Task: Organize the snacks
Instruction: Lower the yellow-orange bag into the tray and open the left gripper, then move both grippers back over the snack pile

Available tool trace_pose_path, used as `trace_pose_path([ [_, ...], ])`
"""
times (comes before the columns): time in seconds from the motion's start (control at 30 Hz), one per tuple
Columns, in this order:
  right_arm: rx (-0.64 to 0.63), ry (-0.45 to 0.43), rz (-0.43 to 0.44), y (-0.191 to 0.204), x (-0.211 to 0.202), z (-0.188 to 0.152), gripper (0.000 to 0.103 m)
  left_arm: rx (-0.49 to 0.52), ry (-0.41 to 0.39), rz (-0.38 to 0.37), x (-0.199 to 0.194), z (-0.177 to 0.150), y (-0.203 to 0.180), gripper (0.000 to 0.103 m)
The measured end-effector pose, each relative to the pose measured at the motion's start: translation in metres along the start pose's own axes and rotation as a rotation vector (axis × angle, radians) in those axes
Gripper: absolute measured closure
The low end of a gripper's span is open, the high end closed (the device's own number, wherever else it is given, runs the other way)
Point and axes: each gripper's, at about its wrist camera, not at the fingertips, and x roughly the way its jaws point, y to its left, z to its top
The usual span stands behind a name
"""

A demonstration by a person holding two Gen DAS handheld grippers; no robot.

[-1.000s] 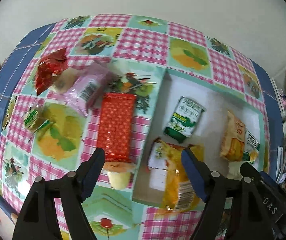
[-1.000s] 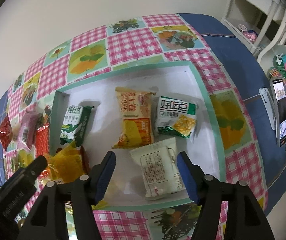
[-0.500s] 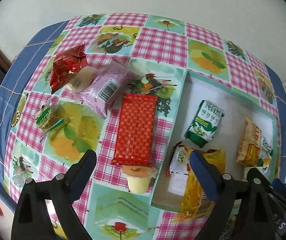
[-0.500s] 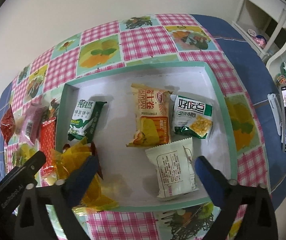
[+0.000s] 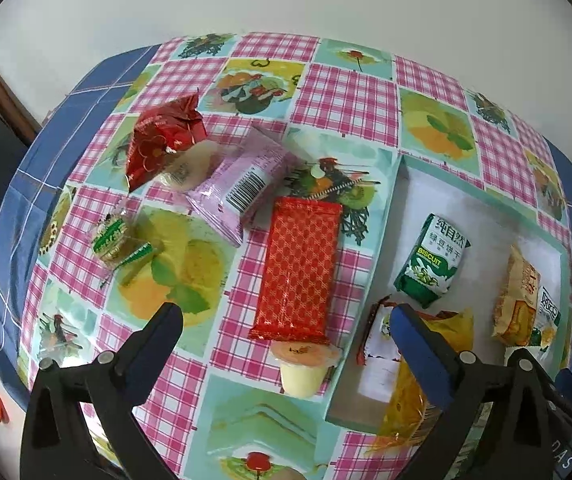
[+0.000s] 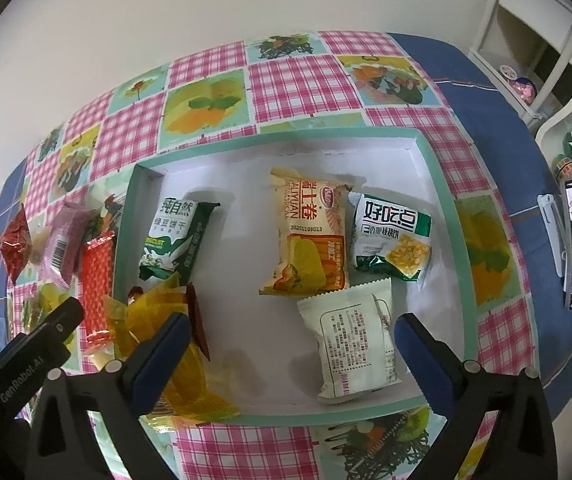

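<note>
Both hand-held grippers released: the left hand-held gripper (image 5: 286, 332) is still spreading, right hand-held gripper (image 6: 288, 332) is also still spreading, both empty. Left view alone gives us the jelly cup (image 5: 304, 368) on the tabletop (image 5: 342, 88). Right view alone shows the white packet (image 6: 356, 344) in the tray (image 6: 444, 200). Yellow wrapper (image 6: 173, 344) is half hidden behind a finger.

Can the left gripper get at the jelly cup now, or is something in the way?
Probably yes. The jelly cup stands uncovered beside the tray, below the open left gripper, nothing between.
</note>
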Motion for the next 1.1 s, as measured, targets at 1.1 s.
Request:
trace_pose_path([
  [1.1,-0.221,0.011,0.086,0.161,0.014,-0.023,0.0,-0.355,-0.031,0.115,0.004,0.034,0.188,0.0],
])
